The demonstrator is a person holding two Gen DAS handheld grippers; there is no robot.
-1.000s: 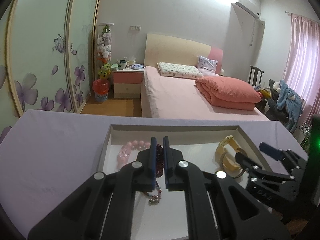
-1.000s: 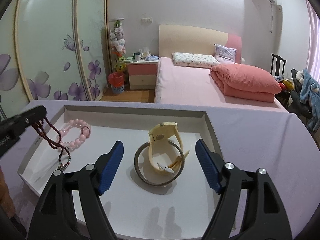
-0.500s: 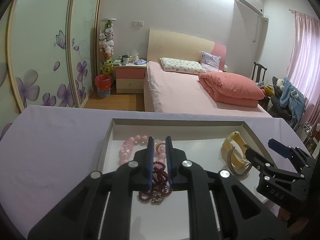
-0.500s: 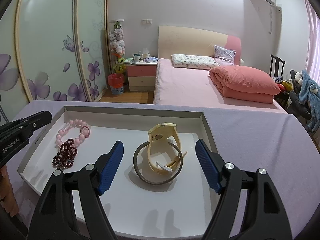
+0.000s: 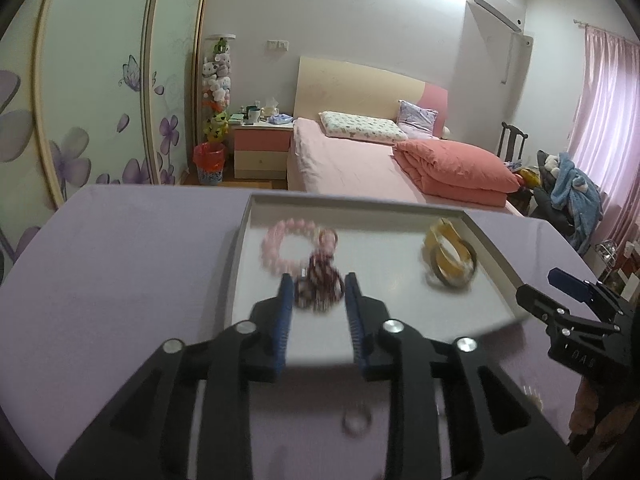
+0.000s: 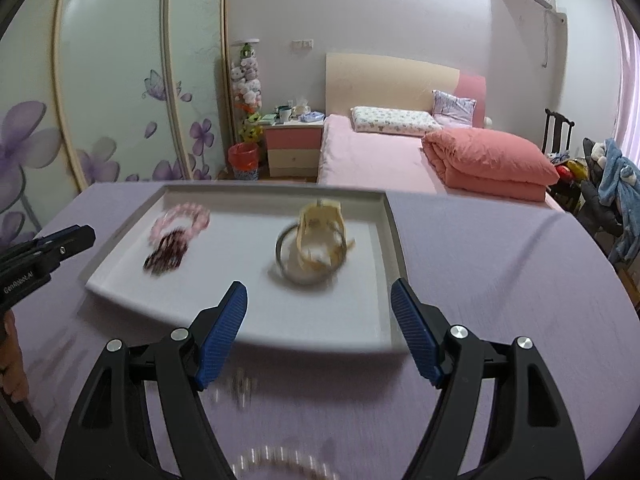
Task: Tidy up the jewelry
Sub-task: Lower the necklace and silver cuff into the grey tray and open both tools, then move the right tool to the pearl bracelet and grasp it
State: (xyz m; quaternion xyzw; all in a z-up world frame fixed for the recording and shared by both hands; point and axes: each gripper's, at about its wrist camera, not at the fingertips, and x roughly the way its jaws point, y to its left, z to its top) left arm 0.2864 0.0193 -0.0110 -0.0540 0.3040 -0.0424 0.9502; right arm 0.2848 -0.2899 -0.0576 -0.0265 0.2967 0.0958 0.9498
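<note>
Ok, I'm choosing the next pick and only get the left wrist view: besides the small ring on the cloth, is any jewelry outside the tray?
Observer: Yes. A white bead strand lies on the purple cloth, at the very bottom of the right wrist view.
Operator: Is the right hand-held gripper free to take it?
Observer: The right hand-held gripper has its jaws wide apart with nothing between them, and the strand lies below them in that view.
</note>
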